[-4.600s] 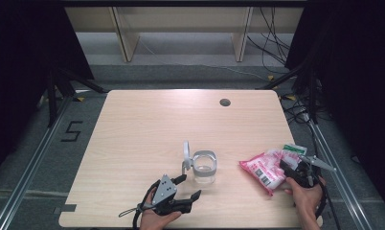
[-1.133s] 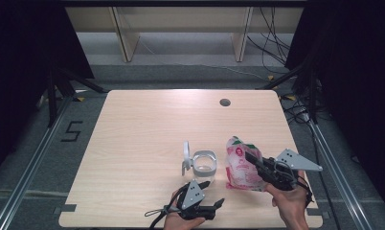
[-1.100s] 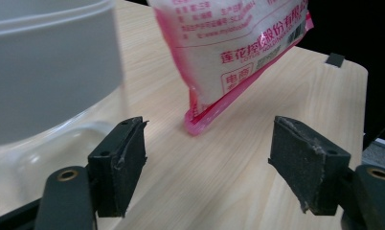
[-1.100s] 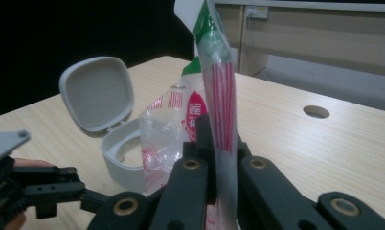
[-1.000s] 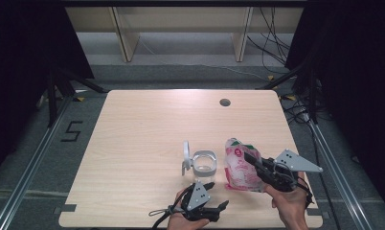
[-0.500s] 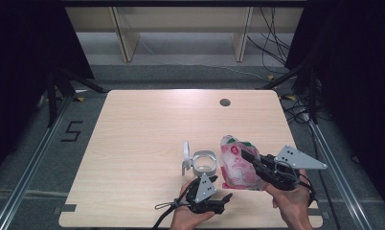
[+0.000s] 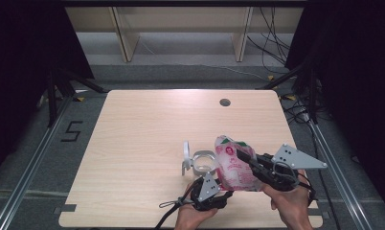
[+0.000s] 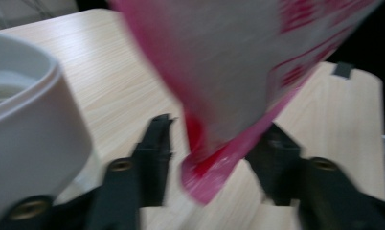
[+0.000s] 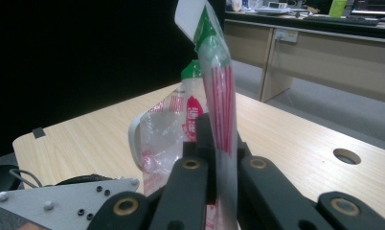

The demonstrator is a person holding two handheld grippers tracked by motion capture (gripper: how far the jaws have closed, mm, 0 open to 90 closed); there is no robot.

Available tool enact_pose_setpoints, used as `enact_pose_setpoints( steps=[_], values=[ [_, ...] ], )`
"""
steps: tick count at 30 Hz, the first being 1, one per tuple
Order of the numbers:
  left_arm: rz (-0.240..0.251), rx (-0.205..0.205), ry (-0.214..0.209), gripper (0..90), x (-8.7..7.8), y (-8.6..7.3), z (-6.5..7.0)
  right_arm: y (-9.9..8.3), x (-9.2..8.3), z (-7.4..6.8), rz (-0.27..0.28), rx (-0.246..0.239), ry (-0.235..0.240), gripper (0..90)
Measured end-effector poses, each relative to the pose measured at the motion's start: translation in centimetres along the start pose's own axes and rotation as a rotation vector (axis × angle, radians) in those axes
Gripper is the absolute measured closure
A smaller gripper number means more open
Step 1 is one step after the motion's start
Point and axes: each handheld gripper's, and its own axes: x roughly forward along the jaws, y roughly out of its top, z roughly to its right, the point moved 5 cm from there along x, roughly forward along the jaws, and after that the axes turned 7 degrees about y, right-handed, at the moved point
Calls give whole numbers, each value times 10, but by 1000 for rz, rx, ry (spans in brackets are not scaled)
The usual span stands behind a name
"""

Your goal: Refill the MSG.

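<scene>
- The desk (image 7: 133, 143) was mostly bare; the work sat near its front edge, close to the person's hands.
- The pink-and-white snack bag (image 7: 234, 165) was already lifted off the desk and held upright, its top edge pinched flat in the right tool (image 7: 243, 155), whose jaws were pressed together on the film, as the right gripper view showed (image 9: 219, 96).
- The bag hung just beside the clear container (image 7: 202, 162), which stood on the desk with its lid (image 7: 185, 152) propped upright at its left side, so the container was open and ready to be filled.
- The left tool (image 7: 218, 188) sat low under the bag; its jaws had just been closing, with the bag's bottom corner (image 8: 214, 167) between them. In the blurred left gripper view a gap was visible on either side of the corner, so that second grip looked not yet made.
- Judged from this, pick-up and positioning were done; getting a hold on the bottom, opening or tipping the bag and emptying it into the container remained.
</scene>
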Motion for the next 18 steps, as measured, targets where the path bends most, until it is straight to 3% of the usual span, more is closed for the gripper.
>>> enact_pose_setpoints(
  steps=[2,3,5,6,7,8,9,11,12,13,15,18],
  values=[
    [15,23,26,668,0,0,-1,-1,2,-1,-9,4,-2,900],
    [17,11,31,685,0,-1,-1,-1,4,0,-7,1,-2,900],
    [27,3,28,699,2,-1,0,0,7,2,-1,-10,11,900],
    [36,-4,23,702,3,-1,0,0,7,2,-1,7,-8,900],
    [29,-19,27,705,4,-1,0,1,8,3,-3,-5,-5,900],
    [35,-25,9,708,7,0,0,1,11,2,4,7,1,900],
    [33,-33,23,710,7,0,0,1,13,2,-5,14,-1,900],
    [43,-42,17,713,9,0,0,3,16,6,-4,-21,-29,900],
    [54,-12,11,715,11,2,-2,3,19,4,0,12,-7,900],
    [56,-21,18,717,11,2,-2,4,21,6,5,-11,-25,900],
    [46,-53,16,719,12,1,0,3,24,8,2,8,-21,900],
    [49,-61,35,721,12,1,1,5,29,9,4,10,-14,900]
  ],
)
